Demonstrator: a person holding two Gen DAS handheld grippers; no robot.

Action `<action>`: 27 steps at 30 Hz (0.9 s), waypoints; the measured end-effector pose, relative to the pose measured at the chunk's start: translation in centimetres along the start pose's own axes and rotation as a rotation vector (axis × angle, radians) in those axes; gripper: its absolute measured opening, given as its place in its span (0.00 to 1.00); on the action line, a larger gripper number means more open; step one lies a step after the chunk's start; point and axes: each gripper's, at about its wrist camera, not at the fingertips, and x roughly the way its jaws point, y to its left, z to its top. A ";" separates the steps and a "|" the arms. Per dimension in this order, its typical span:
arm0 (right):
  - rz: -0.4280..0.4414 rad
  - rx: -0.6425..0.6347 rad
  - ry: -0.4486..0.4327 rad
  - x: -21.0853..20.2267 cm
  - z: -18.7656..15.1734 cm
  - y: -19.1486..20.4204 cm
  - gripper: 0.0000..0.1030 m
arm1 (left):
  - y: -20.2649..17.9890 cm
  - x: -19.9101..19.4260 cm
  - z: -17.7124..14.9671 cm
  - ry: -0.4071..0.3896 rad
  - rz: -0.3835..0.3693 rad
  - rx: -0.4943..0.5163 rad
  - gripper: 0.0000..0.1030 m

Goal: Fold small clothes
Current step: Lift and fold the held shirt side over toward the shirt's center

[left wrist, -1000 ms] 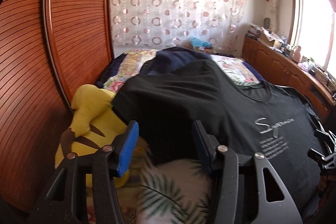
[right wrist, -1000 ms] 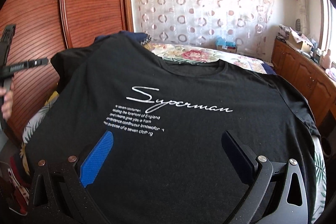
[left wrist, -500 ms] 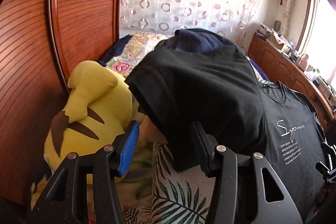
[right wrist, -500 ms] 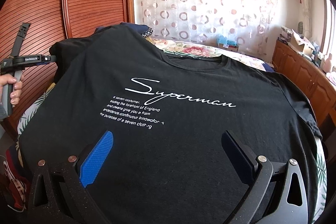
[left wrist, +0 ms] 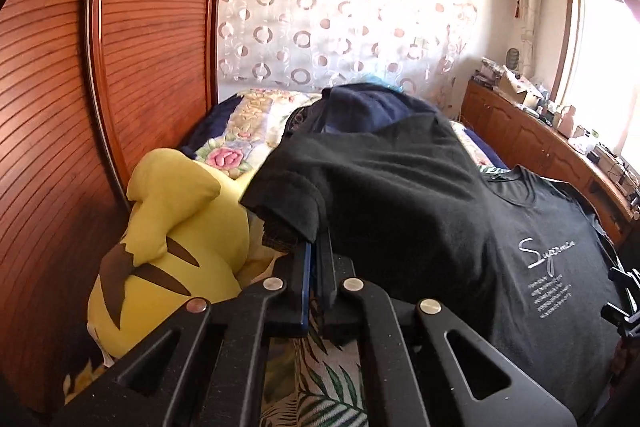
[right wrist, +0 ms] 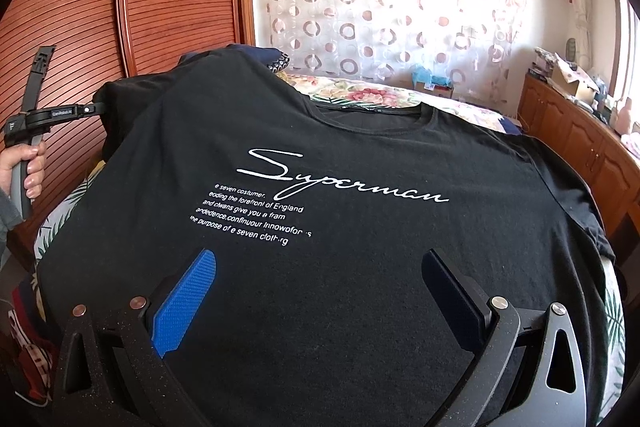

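Your bed [right wrist: 400, 95], with its floral cover, runs away from you toward the circle-patterned curtain [right wrist: 400, 7], the slatted wooden wardrobe [left wrist: 80, 87] along its left side and a low wooden cabinet [right wrist: 580, 139] along its right. Spread across the near part of the bed lies the black T-shirt [right wrist: 340, 287], front up, its long axis running from the hem close under your right gripper to the neckline at the far end, so the collar points toward the curtain and the white "Superman" print reads upright from where you stand. Its left sleeve [left wrist: 288, 203] is draped over a heap that includes a dark blue garment [left wrist: 372, 103], just beside the yellow plush toy [left wrist: 168, 227]. Your left gripper [left wrist: 314, 247] has its jaws pressed together on the edge of that sleeve. Your right gripper [right wrist: 316, 279] hangs over the lower front of the shirt with its jaws spread wide, nothing clamped between them.
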 end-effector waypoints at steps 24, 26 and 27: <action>0.032 0.074 -0.006 0.6 -0.3 -1.2 1.00 | -18.4 -3.9 8.0 -0.045 -0.254 0.311 0.40; 0.038 0.079 -0.005 0.7 -0.4 -1.3 1.00 | -17.8 -4.2 7.5 -0.041 -0.251 0.307 0.41; 0.038 0.080 -0.006 0.7 -0.4 -1.2 1.00 | -17.4 -4.2 7.2 -0.028 -0.248 0.303 0.42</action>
